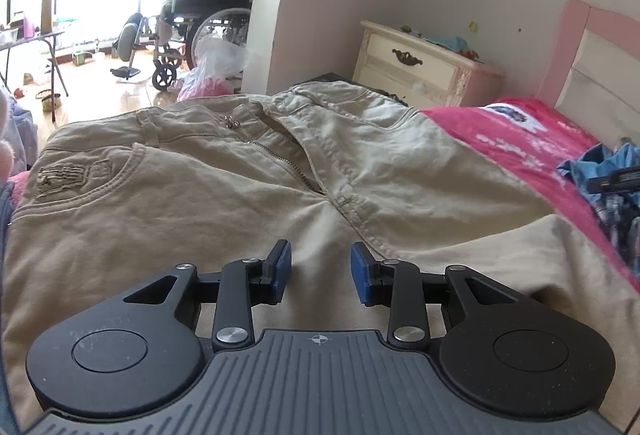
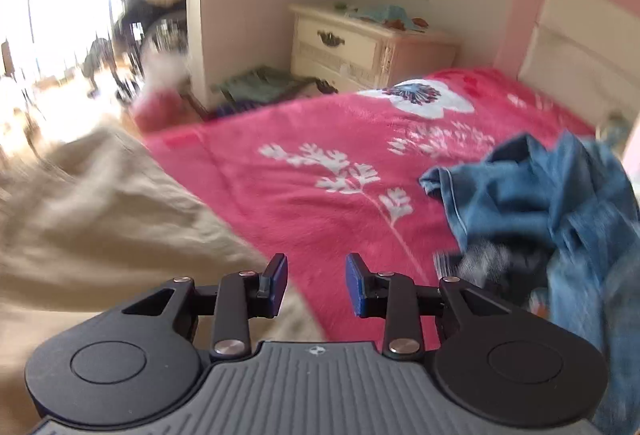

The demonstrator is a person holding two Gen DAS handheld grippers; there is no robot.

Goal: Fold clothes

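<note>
While my left gripper hangs released over the crotch, I see the beige cotton trousers flat on the pink flowered blanket, waistband pointing away, legs toward me. My right gripper, also released, grasps nothing.

Khaki trousers; pink floral blanket (apparently fleece).

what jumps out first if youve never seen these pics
The khaki trousers spread flat across the bed, fly unzipped, fill the left wrist view just beyond the open left gripper. Next comes the bright pink blanket with white flowers, running up to the headboard in the right wrist view. A crumpled blue garment lies on the blanket to the right of the open right gripper.
</note>
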